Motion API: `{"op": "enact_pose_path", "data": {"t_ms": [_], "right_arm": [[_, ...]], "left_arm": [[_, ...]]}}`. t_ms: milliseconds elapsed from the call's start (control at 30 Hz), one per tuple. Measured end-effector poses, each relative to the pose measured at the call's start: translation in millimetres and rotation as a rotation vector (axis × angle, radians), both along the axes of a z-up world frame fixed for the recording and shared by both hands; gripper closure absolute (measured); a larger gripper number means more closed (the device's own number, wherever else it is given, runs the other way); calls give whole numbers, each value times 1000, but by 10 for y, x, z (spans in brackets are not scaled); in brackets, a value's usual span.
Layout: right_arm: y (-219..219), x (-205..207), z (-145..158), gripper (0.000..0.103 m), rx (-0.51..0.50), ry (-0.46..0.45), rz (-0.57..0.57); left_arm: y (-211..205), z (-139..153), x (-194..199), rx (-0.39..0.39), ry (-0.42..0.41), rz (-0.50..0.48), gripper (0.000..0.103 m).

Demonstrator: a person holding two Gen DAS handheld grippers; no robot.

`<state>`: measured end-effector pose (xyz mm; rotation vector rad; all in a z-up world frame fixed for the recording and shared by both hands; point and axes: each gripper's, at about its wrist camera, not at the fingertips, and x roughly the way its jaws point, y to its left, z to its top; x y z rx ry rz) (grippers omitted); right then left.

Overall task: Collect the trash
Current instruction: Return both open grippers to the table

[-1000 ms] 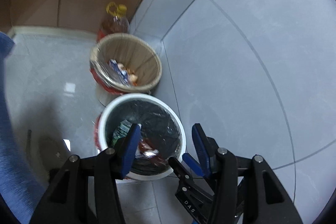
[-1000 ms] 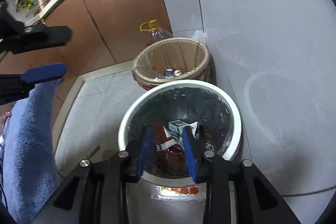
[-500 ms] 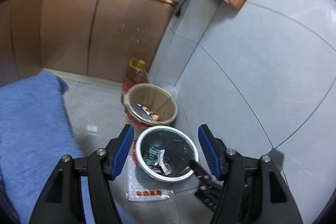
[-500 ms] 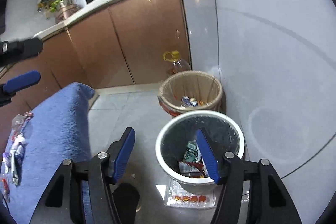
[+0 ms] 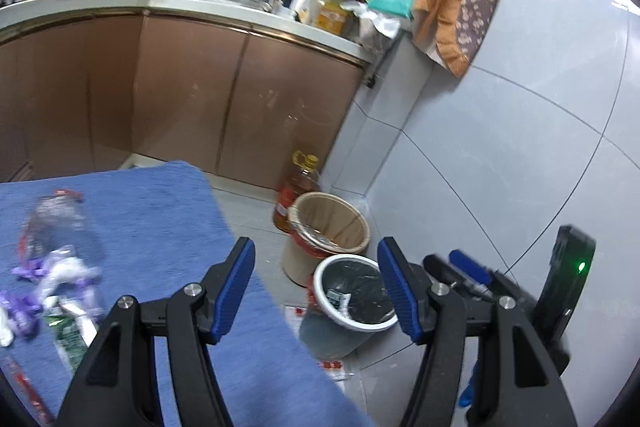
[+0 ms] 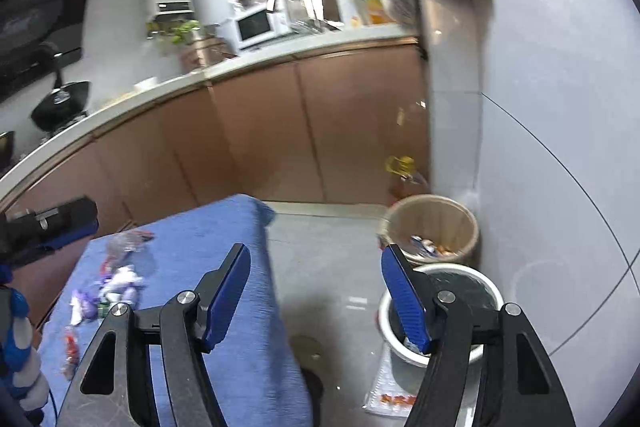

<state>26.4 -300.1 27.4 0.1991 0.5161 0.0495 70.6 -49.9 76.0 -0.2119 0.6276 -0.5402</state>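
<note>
Several wrappers (image 5: 60,279) lie scattered on a blue-covered table (image 5: 160,211), also in the right wrist view (image 6: 116,283). A white bin (image 5: 354,293) with a black liner stands on the floor right of the table, with trash inside; it shows in the right wrist view (image 6: 476,279). My left gripper (image 5: 316,287) is open and empty, high above the table edge and bin. My right gripper (image 6: 316,291) is open and empty, above the floor between table and bin.
A tan bin (image 5: 332,223) with trash stands behind the white one, an oil bottle (image 5: 296,187) beside it. A clear packet (image 6: 390,393) lies on the floor by the white bin. Brown cabinets (image 5: 200,99) and a cluttered counter run behind. A tiled wall (image 5: 520,147) is at right.
Both grippers have lifted up and back from over the white bin. The right gripper's jaws have opened wide. The table with wrappers has come into view.
</note>
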Motion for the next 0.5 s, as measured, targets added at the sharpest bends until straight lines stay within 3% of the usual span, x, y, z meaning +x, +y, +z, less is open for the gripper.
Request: {"op": "enact_pose_path", "data": {"t_ms": [233, 500], "right_arm": [[410, -82, 212, 37, -3, -38, 108], [810, -28, 305, 37, -3, -39, 228]], "left_arm": [[857, -40, -300, -8, -16, 118, 41], [1904, -263, -465, 42, 5, 290, 41]]}}
